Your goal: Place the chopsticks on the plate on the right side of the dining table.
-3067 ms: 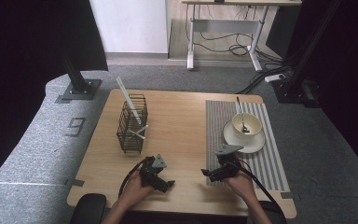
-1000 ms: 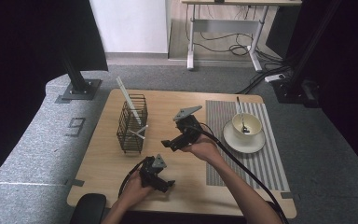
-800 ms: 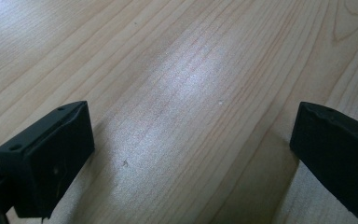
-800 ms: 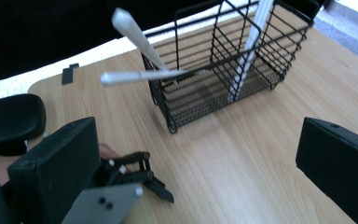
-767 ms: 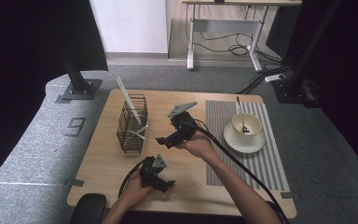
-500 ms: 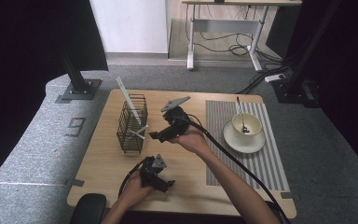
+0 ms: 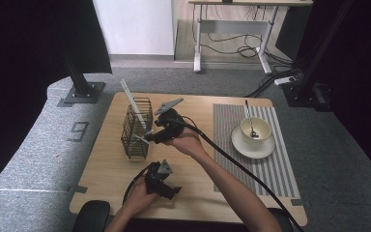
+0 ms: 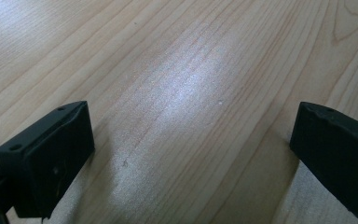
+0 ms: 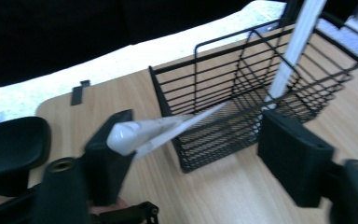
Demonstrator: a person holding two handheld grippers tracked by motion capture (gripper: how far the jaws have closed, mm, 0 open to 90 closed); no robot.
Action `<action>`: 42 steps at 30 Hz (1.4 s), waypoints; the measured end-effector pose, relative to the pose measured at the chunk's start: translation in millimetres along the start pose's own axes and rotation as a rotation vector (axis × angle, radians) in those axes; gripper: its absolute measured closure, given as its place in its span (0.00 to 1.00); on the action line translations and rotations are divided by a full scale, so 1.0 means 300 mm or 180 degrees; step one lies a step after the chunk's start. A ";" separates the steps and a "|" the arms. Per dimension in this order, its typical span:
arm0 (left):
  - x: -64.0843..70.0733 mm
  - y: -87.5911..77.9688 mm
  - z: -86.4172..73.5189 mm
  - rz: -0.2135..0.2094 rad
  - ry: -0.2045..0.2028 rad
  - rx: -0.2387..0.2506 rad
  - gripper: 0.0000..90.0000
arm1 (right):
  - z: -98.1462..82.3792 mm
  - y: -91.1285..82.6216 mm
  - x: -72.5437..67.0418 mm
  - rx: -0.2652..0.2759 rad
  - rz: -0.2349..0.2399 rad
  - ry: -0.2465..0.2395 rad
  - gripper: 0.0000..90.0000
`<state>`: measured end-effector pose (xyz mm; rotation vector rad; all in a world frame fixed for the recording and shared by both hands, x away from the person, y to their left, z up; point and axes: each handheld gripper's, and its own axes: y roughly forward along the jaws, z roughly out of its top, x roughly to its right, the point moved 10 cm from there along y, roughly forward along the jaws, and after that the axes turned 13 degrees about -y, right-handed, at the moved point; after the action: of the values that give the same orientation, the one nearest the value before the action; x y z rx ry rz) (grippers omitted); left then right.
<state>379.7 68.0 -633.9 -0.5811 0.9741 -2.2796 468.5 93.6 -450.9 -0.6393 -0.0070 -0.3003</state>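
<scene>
The right claw [image 7: 150, 137] is at the wire basket [image 7: 136, 126], jaws closing in, not yet clamped, around the white utensil handle [image 9: 142, 132] poking out over the basket's rim. The pick-up looks under way: next, pinch that handle firmly and lift it clear. A second ago this claw was further right and fully spread. The left claw [image 7: 163, 181] rests wide open on the desk [image 7: 106, 169], unmoved.
</scene>
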 end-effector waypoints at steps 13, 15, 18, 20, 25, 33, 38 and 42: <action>0.002 0.001 0.001 -0.0006 0.0013 -0.0006 0.00 | 0.016 0.000 -0.004 0.0086 -0.0109 -0.0010 0.78; 0.002 0.001 0.001 -0.0006 0.0012 -0.0004 0.00 | 0.021 -0.006 0.000 0.0106 -0.0150 -0.0056 0.83; 0.002 0.001 0.001 -0.0010 0.0010 -0.0005 0.00 | 0.033 -0.013 0.002 0.0159 -0.0171 -0.0062 0.90; 0.002 0.001 0.001 -0.0010 0.0010 -0.0005 0.00 | 0.035 -0.014 0.004 0.0164 -0.0189 -0.0065 0.90; 0.002 0.001 0.001 -0.0011 0.0011 -0.0005 0.00 | 0.035 -0.017 0.004 0.0150 -0.0173 -0.0053 0.90; 0.003 0.001 0.001 -0.0011 0.0006 -0.0001 0.00 | 0.052 -0.050 -0.008 0.0147 -0.0156 -0.0099 0.90; 0.003 0.001 0.001 -0.0012 0.0003 0.0000 0.00 | 0.062 -0.078 -0.018 0.0145 -0.0135 -0.0138 0.90; 0.003 0.002 0.001 -0.0010 0.0002 0.0003 0.00 | 0.068 -0.103 -0.025 0.0123 -0.0106 -0.0164 0.90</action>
<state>379.4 67.0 -633.9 -0.5816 0.9730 -2.2830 454.4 84.1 -417.0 -0.6089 -0.0727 -0.3151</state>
